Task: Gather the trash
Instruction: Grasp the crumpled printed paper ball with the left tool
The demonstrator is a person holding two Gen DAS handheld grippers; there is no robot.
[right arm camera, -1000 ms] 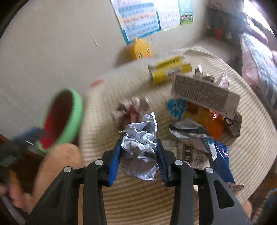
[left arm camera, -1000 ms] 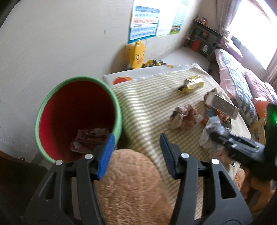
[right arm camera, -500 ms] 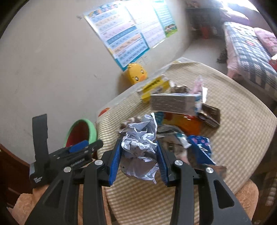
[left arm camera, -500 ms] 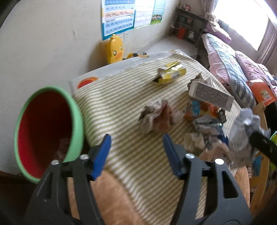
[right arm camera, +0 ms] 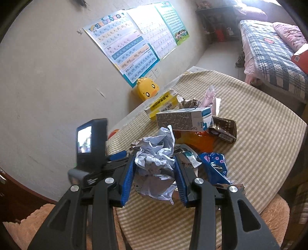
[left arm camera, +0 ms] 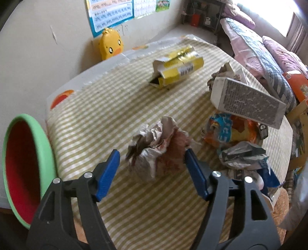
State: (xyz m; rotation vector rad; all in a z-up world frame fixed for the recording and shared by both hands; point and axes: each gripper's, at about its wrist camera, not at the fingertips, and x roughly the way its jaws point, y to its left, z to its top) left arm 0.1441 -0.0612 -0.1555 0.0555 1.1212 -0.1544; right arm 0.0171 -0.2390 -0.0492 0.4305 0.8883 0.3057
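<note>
Left gripper (left arm camera: 152, 171) low in the left wrist view, blue fingers (left arm camera: 107, 174) spread wide and opening further, nothing pressed between them; crumpled brown-and-silver wrapper (left arm camera: 156, 148) lying on the striped table (left arm camera: 107, 107) at frame centre, in the gap ahead of the fingertips, whether touched by the right-hand pad cannot be told. Green bin with red inside (left arm camera: 25, 165) at the left edge, tilted toward the camera, just beside the table's edge. Crushed yellow carton (left arm camera: 179, 69) in the upper middle, well apart from the wrapper. White printed box (left arm camera: 248, 102) at the right, resting over an orange and blue bag (left arm camera: 231, 132), with a grey crumpled packet (left arm camera: 242, 155) just below. Yellow duck toy (left arm camera: 111, 45) at the upper left, against the wall under a poster (left arm camera: 111, 15). Right gripper (right arm camera: 154, 177) low in the right wrist view, fingers (right arm camera: 127, 178) narrowed and clamped on a ball of crumpled white paper (right arm camera: 156, 159), lifted above the table near frame centre. Behind it the white printed box, a dark brown carton (right arm camera: 225, 127) to the right of centre, a blue patterned wrapper (right arm camera: 215, 167) just right of the paper. Left gripper's body and small screen (right arm camera: 90, 142) at the left of centre. Bed with checked quilt (right arm camera: 269, 53) at the upper right.
</note>
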